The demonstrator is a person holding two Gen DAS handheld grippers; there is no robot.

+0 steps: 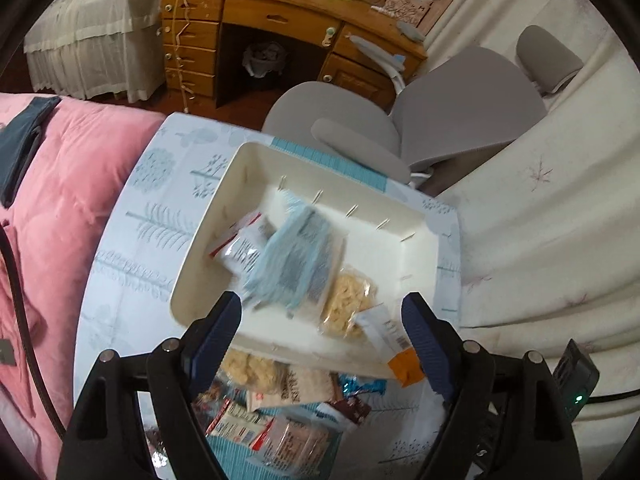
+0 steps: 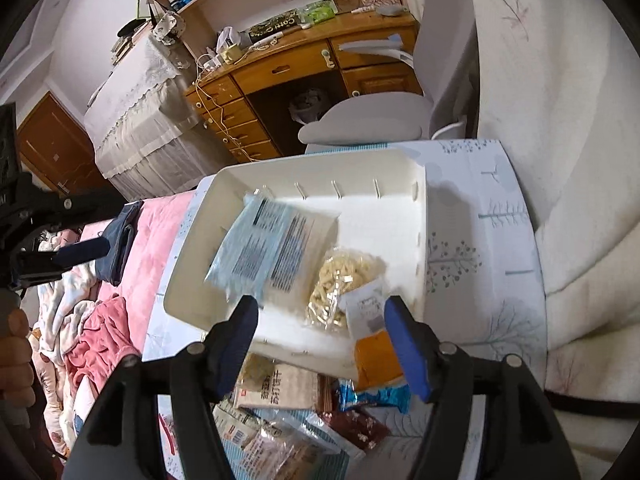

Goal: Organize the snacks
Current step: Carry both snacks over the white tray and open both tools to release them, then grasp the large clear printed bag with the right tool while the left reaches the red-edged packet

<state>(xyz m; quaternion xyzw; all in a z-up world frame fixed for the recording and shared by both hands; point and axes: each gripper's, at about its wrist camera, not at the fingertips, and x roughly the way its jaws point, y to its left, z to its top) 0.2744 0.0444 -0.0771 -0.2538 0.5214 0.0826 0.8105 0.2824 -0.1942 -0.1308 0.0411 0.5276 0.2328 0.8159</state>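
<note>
Both grippers tilted downward, jaws parted, nothing gripped

The left gripper [image 1: 322,320] angles steeply down with its blue pads [image 1: 216,340] spread wide and nothing pressed between them. The right gripper [image 2: 322,332] tilts down likewise, its pads [image 2: 408,348] apart and clamping nothing. In the right wrist view, a hand [image 2: 16,356] shows at the left edge, below the left gripper.

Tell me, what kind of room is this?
Most likely a bedroom. There's a pink quilt spread beside the table, a wooden desk with drawers, and a grey chair pulled close.
</note>
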